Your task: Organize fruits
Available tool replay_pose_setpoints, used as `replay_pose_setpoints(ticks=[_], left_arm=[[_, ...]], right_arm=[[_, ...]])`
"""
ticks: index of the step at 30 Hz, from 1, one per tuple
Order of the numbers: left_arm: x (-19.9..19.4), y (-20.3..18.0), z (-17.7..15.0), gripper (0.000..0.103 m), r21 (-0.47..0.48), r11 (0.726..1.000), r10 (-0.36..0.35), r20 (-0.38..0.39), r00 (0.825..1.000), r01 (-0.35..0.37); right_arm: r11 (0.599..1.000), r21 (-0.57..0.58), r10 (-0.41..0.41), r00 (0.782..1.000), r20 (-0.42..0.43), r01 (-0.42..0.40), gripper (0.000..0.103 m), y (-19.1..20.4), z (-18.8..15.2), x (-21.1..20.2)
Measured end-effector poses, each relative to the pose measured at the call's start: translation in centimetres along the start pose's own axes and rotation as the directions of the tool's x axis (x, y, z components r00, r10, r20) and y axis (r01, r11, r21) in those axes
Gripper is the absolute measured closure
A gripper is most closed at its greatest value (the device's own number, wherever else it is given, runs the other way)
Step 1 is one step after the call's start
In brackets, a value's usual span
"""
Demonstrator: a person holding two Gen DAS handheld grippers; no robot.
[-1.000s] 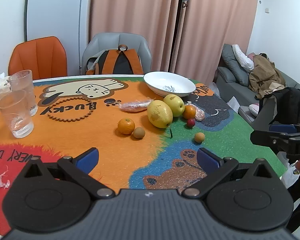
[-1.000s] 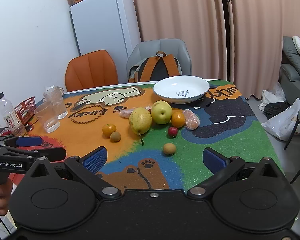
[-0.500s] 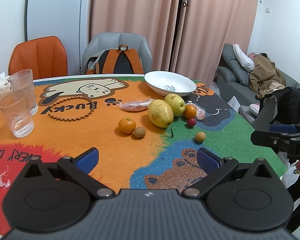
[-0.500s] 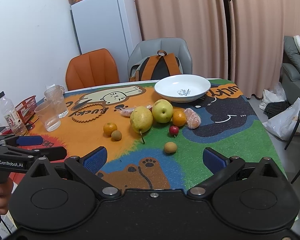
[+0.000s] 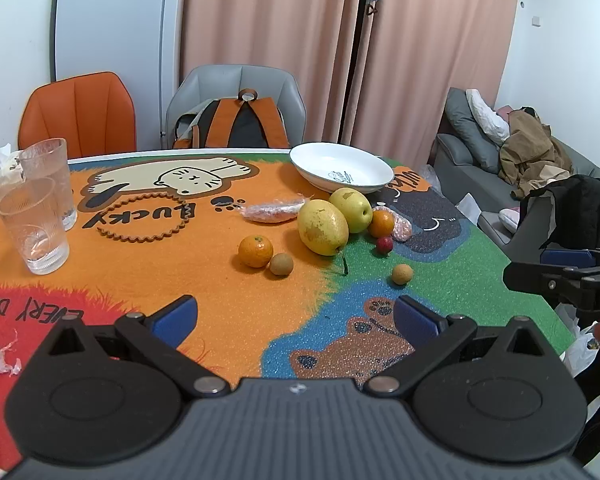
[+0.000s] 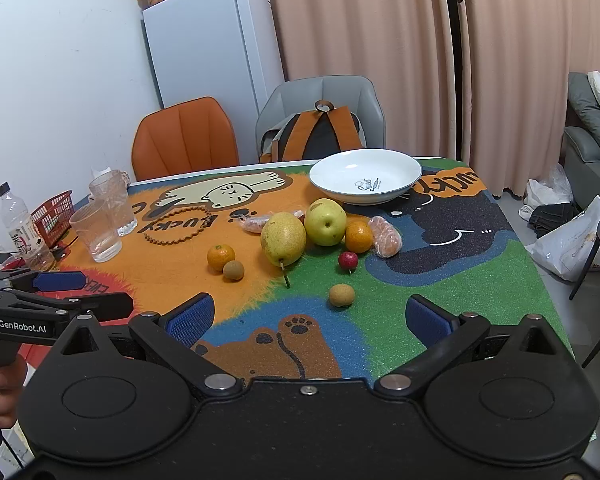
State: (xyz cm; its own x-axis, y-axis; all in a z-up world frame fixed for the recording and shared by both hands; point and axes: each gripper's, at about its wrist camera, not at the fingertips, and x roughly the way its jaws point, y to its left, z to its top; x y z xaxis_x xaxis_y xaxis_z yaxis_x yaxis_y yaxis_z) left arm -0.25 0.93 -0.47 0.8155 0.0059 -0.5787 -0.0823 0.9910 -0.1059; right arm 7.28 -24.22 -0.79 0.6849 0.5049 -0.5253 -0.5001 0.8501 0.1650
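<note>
Layout relative to the bowl (image 6: 366, 178), which sits at the counter (image 6: 440, 280) far edge. 2 pears (image 6: 283, 239) touching, just in front of bowl. Orange (image 6: 358, 236) and wrapped fruit (image 6: 386, 237) right of the pears. Small round fruit (image 6: 348, 261) in front of the orange. Mandarin (image 6: 221, 257) front-left of bowl. 2 cups (image 6: 96, 236) far left. Backpack (image 6: 316, 132) on chair (image 6: 320, 92) behind bowl.

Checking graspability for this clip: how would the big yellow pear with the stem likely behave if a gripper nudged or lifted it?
The yellow pear lies on its side, so a nudge would probably rock or roll it. It leans against the green apple, which may shift too. It looks heavy for these jaws, and its smooth skin could slip.
</note>
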Motion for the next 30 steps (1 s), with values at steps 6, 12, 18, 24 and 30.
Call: replay_pose_setpoints(ticks=[6,12,18,24,30], left_arm=[[0.00,0.21,0.06,0.000,-0.002,1.000,0.002,0.001,1.000,-0.002],[-0.06,0.30,0.14,0.000,-0.001,1.000,0.004,0.001,1.000,-0.004],[-0.07,0.30,0.14,0.000,-0.001,1.000,0.003,0.001,1.000,-0.003],[-0.13,0.35,0.24,0.000,0.000,1.000,0.003,0.002,1.000,-0.003],[-0.26,0.19,0.83,0.000,0.005,1.000,0.003,0.003,1.000,-0.003]], right_arm=[[1.000,0.000,0.001,1.000,-0.001,-0.001,0.000,-0.02,0.04,0.00],[1.000,-0.001,0.003,1.000,0.001,-0.002,0.000,0.04,-0.02,-0.08],[1.000,-0.003,0.005,1.000,0.001,-0.005,0.000,-0.01,0.01,-0.15],[1.000,-0.003,0.006,1.000,0.001,-0.006,0.000,-0.02,0.07,-0.13],[1.000,-0.004,0.009,1.000,-0.002,-0.009,0.000,-0.05,0.03,-0.09]])
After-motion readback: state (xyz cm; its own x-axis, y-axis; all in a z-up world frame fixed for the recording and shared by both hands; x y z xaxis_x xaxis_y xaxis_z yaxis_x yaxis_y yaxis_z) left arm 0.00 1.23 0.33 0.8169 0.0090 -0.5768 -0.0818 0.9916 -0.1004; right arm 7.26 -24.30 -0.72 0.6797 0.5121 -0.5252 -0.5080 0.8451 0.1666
